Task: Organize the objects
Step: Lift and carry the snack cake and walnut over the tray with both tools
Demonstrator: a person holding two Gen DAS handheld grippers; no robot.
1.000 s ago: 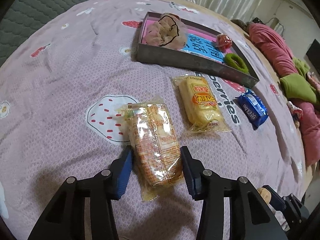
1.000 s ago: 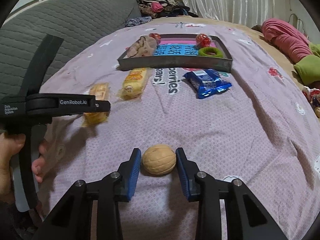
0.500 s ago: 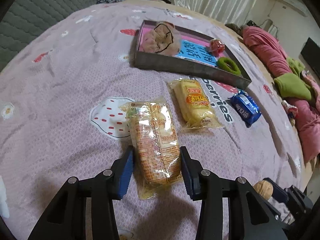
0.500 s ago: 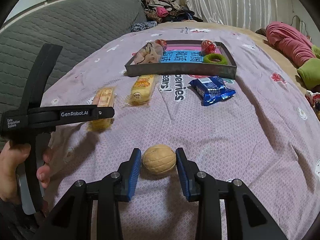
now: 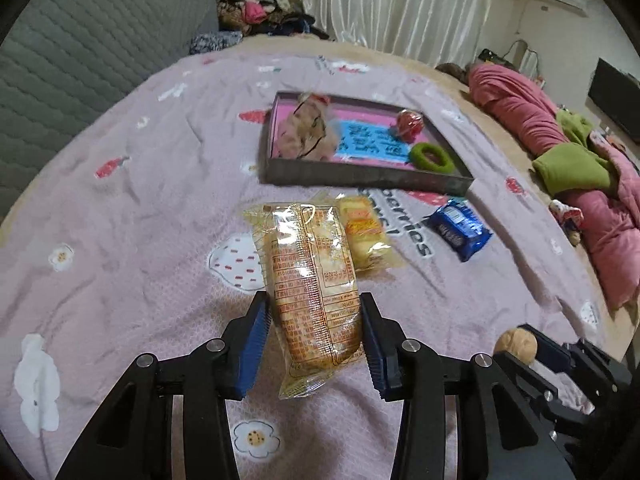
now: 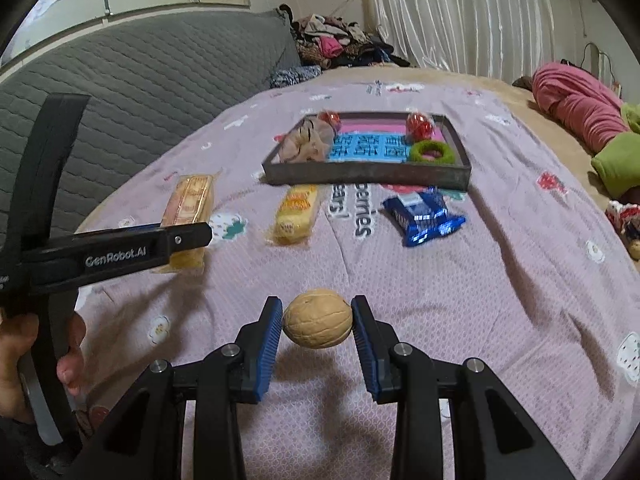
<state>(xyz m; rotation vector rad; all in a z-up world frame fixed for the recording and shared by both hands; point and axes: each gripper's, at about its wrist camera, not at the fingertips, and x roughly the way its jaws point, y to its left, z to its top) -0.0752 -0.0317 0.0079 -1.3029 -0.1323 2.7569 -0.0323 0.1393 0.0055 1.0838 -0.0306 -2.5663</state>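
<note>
Low in both frames, the left gripper [image 5: 314,338] clamps a biscuit packet [image 5: 310,280], the right gripper [image 6: 317,330] a walnut [image 6: 317,324]. Best carry both level to the tray [image 6: 366,174] at upper centre, grips firm.

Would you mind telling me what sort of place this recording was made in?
Most likely a bedroom at home: the work surface is a bed with a strawberry-print bedspread, a quilted grey headboard stands behind it, and white curtains hang beyond.

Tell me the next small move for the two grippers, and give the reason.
Probably carry both loads forward to the tray and set them inside. The left gripper is shut on the clear cracker packet, which hangs clear of the bedspread; the right gripper is shut on the walnut, also lifted off it. The tray already holds sorted items and has bare floor showing.
</note>
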